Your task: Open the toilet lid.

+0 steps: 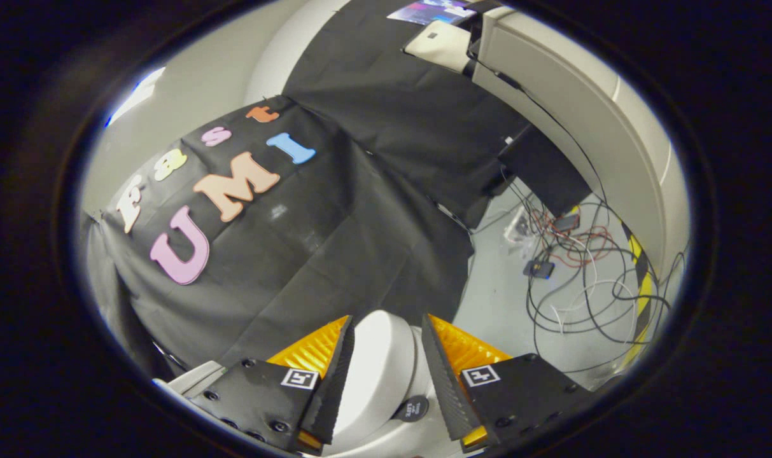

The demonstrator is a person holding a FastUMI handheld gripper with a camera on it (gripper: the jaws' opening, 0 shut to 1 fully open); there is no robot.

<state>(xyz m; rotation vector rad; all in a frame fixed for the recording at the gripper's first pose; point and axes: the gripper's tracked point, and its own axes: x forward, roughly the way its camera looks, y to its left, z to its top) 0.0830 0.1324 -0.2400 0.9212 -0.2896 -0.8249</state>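
Toilet lid [376, 375] stands between the two fingers of the tool [386, 334], a rounded white edge rising up through the gap. The fingers are spread to either side of it; whether both pads actually press on the lid I cannot tell, since a sliver of space seems to show along the right finger [446, 375]. The left finger [335, 381] lies close against the lid's side. Below the lid, near the base of the right finger, a small round dark button or badge [413, 408] sits on the white toilet body [386, 439].

Beyond the fingertips hangs the black cloth wall [309, 254] of the booth. To the right of it lies a pale grey floor [500, 305] strewn with a tangle of black, white and red cables [583, 267], with a small blue device [538, 268] among them. A yellow-and-black striped strip [640, 280] runs along the floor's far side, at the foot of a curved pale panel [589, 121].
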